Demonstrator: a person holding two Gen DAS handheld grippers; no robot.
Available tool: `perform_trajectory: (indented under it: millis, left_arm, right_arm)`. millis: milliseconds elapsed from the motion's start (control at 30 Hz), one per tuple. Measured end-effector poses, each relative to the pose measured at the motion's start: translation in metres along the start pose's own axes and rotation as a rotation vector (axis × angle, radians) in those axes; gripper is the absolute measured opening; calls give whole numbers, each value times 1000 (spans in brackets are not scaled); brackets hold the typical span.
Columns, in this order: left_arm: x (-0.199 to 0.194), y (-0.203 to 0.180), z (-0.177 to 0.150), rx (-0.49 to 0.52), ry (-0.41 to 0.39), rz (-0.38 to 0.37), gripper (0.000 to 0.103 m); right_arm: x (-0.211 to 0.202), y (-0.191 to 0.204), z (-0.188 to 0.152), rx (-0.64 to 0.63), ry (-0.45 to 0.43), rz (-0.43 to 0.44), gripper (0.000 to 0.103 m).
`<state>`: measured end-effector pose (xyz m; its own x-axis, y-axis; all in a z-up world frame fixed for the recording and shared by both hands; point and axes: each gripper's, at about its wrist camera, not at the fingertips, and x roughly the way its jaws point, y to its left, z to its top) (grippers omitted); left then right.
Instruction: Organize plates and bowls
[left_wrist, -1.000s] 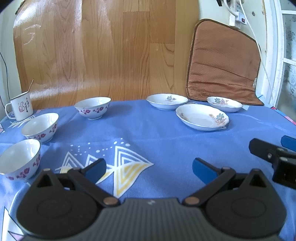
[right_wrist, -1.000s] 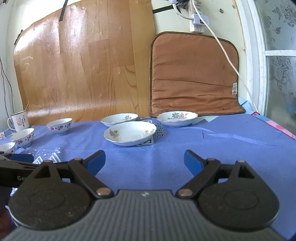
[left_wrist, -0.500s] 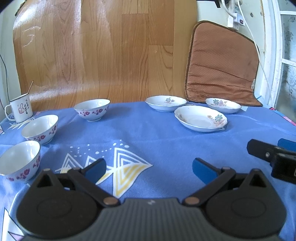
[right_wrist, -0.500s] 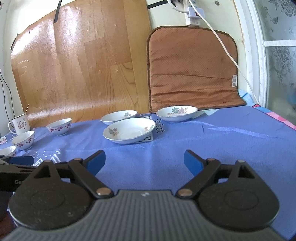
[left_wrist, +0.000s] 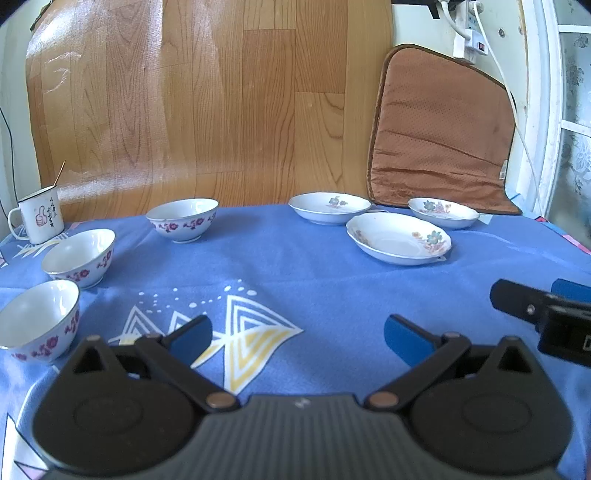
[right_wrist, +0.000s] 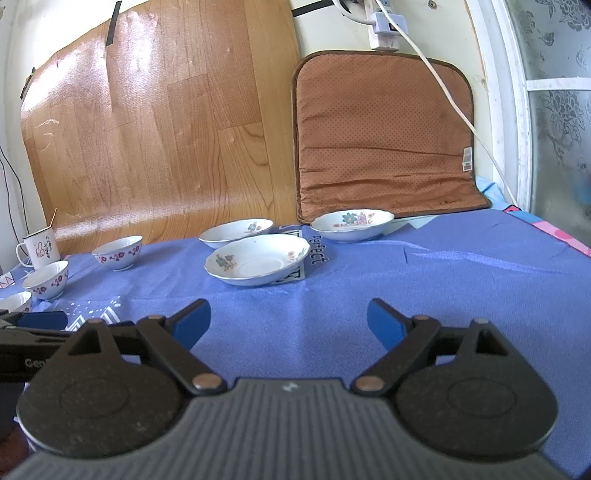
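On the blue cloth (left_wrist: 295, 266), far ahead of both wide-open grippers — left gripper (left_wrist: 297, 334), right gripper (right_wrist: 289, 322) — sit three bowls (left_wrist: 181, 219) and three plates (right_wrist: 257, 260).

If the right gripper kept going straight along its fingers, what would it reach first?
The right gripper is open, over bare blue cloth. Straight ahead, the first thing is probably the nearest, largest flowered plate, slightly left of the centre line. It might pass over the low rim, since height above the cloth is unclear.
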<state>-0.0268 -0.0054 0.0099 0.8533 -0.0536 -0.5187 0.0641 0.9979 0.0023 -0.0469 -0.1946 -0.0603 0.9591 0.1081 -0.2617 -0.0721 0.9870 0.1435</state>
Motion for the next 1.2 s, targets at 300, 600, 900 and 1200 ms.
perform_trajectory:
  millis: [300,600,900,1200]
  left_arm:
    - [0,-1,1,-1,-1,-2,103]
    - [-1,2,1,-20,-5,-14,103]
    - [-1,6,1,-40,-10,-24,103]
    - [-1,8,0,-45,-12,-29,103]
  right_arm:
    - [0,0,0,1,0,1,93]
    - [0,0,0,2,2,1,93]
    - [0,-1,0,1,5,2,93]
    - [1,-1,0,1,7,2,93]
